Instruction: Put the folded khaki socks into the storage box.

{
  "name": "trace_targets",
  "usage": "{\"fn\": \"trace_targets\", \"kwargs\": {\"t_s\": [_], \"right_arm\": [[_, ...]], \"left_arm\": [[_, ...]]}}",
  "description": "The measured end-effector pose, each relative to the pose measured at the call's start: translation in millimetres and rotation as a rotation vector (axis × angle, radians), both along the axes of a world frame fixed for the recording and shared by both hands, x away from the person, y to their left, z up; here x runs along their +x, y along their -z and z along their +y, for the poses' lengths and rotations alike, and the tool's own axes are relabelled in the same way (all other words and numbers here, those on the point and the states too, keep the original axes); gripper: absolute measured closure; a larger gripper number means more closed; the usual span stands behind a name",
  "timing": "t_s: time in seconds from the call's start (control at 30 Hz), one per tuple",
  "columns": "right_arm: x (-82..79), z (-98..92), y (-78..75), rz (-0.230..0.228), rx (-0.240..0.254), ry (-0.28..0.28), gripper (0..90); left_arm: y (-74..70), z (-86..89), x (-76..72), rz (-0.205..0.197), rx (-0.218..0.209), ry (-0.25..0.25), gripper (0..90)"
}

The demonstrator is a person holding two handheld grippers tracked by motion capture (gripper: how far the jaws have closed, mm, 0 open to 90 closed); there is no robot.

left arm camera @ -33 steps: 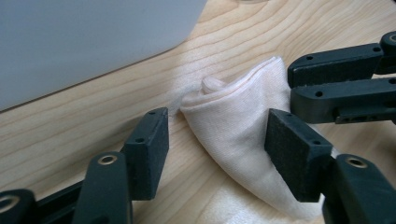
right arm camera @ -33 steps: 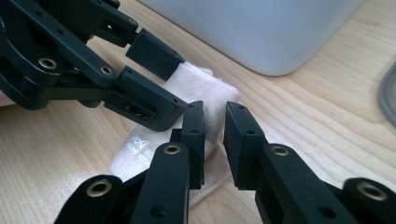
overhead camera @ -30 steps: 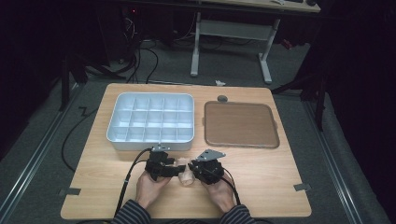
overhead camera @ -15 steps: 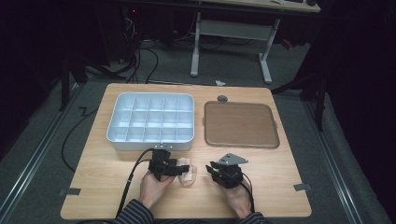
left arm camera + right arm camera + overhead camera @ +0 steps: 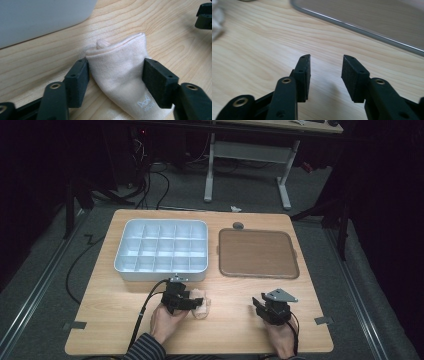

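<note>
Looking down from the high view first: the left claw (image 5: pixel 194 302) sits on the wooden surface (image 5: pixel 100 305) just in front of the white compartment tray (image 5: pixel 161 246), with a small pale sock (image 5: pixel 202 304) lying right at its tip. The right claw (image 5: pixel 259 306) is well apart from it, off to the right and below the brown tray (image 5: pixel 258 253). So the left hand (image 5: pixel 167 320) is clearly the nearer one, basically already on the sock, and that's the relation any next move hangs on

Left gripper view is where it gets useful. The sock (image 5: pixel 120 75) is between the two black jaws, its long axis running along the claw's own line, cuff end pointing away toward the white tray's wall (image 5: pixel 37 20). The jaws have just been closing in and both pads look like they're touching the fabric's sides, so I'd call it a light pinch on the sock, not a hard squeeze. There's a little logo near the close end and a rolled bit poking out of the cuff, which the top camera is too far away to make out

Right gripper view: jaws spread with nothing between them, and they've just been opening. Bare wood under them, the brown tray's metal rim (image 5: pixel 362 27) ahead, and a blurry white bit at the far left edge that I can't identify for sure
</note>
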State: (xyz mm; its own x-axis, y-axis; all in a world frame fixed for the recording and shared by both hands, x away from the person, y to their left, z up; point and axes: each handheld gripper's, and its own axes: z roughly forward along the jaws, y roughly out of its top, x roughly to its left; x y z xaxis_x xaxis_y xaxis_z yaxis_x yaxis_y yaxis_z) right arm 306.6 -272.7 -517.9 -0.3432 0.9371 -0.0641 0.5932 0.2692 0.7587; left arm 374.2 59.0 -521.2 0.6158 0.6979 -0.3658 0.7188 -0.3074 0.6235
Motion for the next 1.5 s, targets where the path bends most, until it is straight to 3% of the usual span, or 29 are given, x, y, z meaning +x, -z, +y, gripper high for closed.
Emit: {"fn": "trace_targets", "kwargs": {"t_s": [0.2,0.4,0.5,0.6,0.97,1.5], "right_arm": [[2.7,-17.6,3.5,0.002,-0.004,0.073,51.7],[5.2,-18.6,9.6,0.014,-0.038,0.101,47.3],[6.7,-19.9,12.5,0.031,-0.004,0.115,46.1],[9.9,-24.1,12.6,0.053,0.041,0.116,44.2],[10.2,-21.8,12.9,0.055,0.030,0.108,40.3],[9.8,-22.1,12.8,0.056,0.037,0.110,40.1]], "left_arm": [[-0.1,1.7,0.6,0.002,0.006,0.014,47.1],[0.2,1.6,0.0,0.000,0.008,0.019,51.1],[0.6,2.4,1.1,0.006,-0.001,0.022,52.1],[0.9,3.0,1.6,0.009,-0.006,0.023,53.3],[2.3,3.0,3.2,0.039,-0.032,0.038,67.3],[1.4,11.3,4.4,0.068,-0.110,0.102,74.1]]}}
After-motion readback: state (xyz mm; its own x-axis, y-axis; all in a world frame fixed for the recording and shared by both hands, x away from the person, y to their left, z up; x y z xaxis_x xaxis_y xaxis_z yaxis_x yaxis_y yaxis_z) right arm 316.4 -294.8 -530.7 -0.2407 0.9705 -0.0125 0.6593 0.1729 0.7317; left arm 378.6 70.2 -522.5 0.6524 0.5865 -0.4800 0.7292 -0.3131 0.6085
